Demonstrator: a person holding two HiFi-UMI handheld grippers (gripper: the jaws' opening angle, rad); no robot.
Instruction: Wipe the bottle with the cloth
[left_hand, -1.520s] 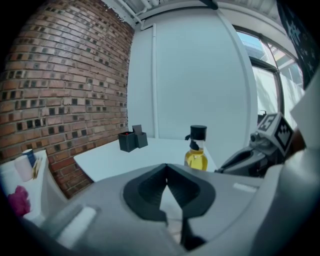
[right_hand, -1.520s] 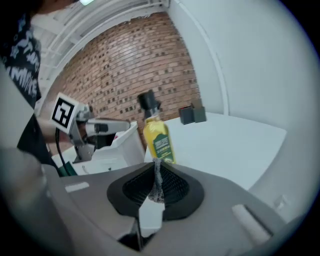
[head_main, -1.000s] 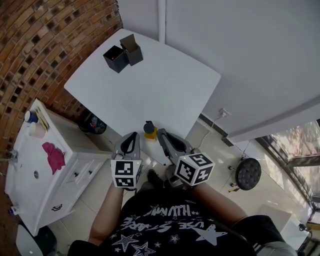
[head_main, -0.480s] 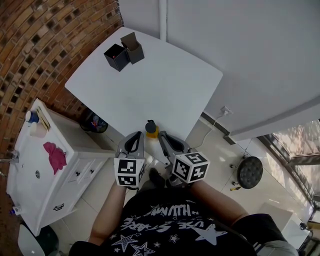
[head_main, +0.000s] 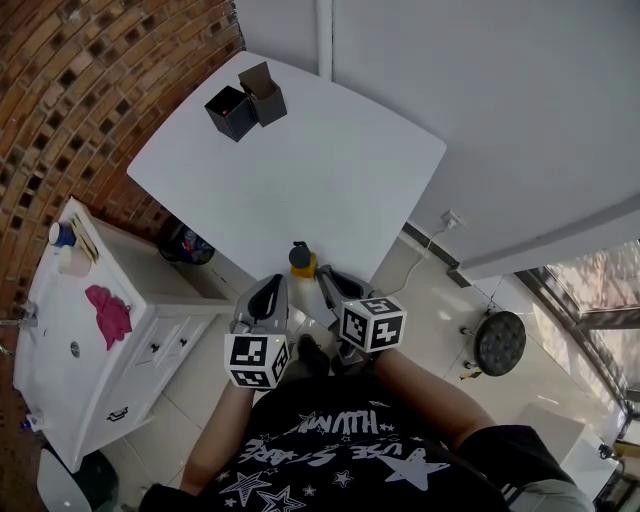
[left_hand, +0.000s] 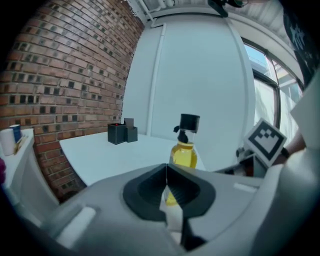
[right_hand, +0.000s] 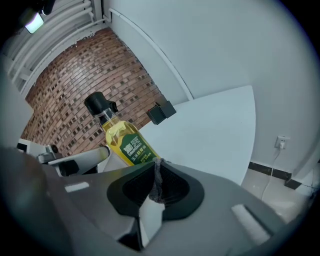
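Fingers (right_hand: 132, 190) on right gripper (right_hand: 157, 167) are pinching frayed grey cloth (right_hand: 156, 186), left gripper (left_hand: 166, 172) closed; we're dropping toward black-capped yellow oil bottle (right_hand: 127, 145), wipe pending.

Right gripper (right_hand: 157, 165): its grey body fills the lower field. The jaws are closed on a thin fold of grey cloth (right_hand: 155, 186), seen as a frayed strip along the seam. A bottle (right_hand: 125, 140) stands at 11 o'clock from the jaw tips, just beyond them, with yellow liquid, a green label and a black cap. A white table (right_hand: 215, 125) spans 12 to 2 o'clock, with two black boxes (right_hand: 161, 112) near its far end. The left gripper (right_hand: 75, 161) is at 9 o'clock. A brick wall (right_hand: 85, 80) lies at 10 to 11 o'clock, and a wall socket (right_hand: 282, 142) at 3 o'clock.
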